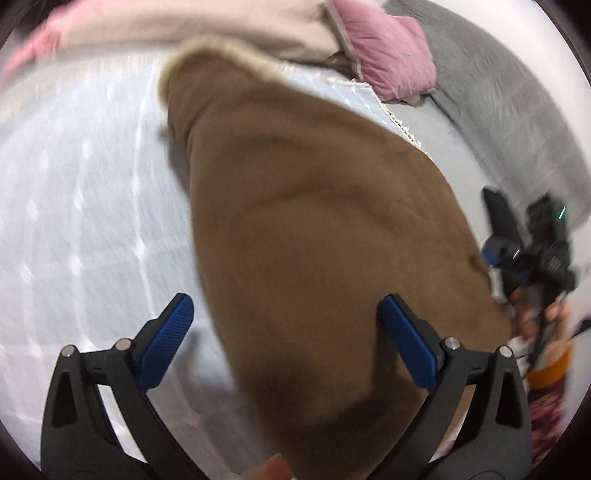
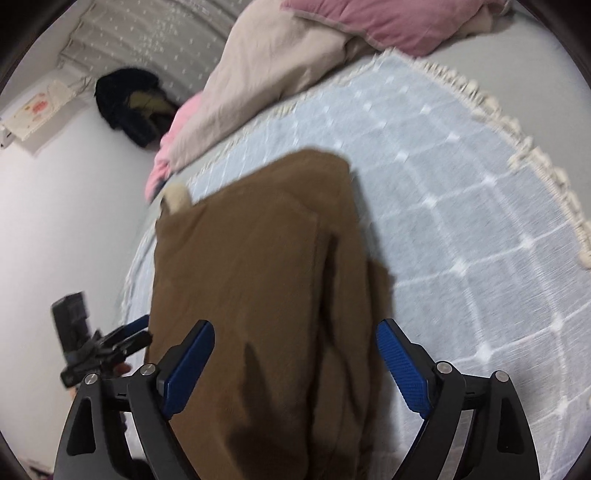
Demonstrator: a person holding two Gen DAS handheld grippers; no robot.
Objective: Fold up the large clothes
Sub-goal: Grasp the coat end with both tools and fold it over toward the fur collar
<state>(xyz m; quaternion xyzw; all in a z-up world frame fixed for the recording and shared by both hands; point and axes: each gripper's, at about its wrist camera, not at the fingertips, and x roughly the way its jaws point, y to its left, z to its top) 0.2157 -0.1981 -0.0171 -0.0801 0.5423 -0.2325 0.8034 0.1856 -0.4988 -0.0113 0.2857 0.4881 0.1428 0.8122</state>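
A: Both grippers spread wide, nothing clamped. Left gripper (image 1: 284,332) has its blue pads (image 1: 168,339) standing clear on either side of the brown garment (image 1: 314,240); cloth lies between the jaws but neither pad presses on it. Same on the right gripper (image 2: 295,362): garment (image 2: 258,277) runs up the middle of its view, pads (image 2: 402,365) off the fabric.

B: Which step?

A: Looks like a release after laying a fold. Garment sits as a long narrow stack, pale fleece trim (image 1: 207,48) at the far end, top centre of the left view. I'd judge it partly folded, lengthwise done, not yet halved.

B: Next move?

A: Probably regrip the near end, one gripper per corner, and carry it toward the trim end. Fabric looks thick and layered, so the pads need to bite all the layers or the top one slides. Frames are motion-blurred, so I can't tell the exact edges.

B: Surface?

A: Pale blue checked throw (image 2: 443,203) with a tasselled fringe (image 2: 517,147), spread over a grey bed. Beige duvet (image 2: 266,66) and pink pillow (image 2: 388,26) along the top of the right view. Grey blanket (image 1: 498,92) upper right in the left view.

B: Room?

A: White wall, dark bag or clothing heap (image 2: 129,107) upper left in the right view.
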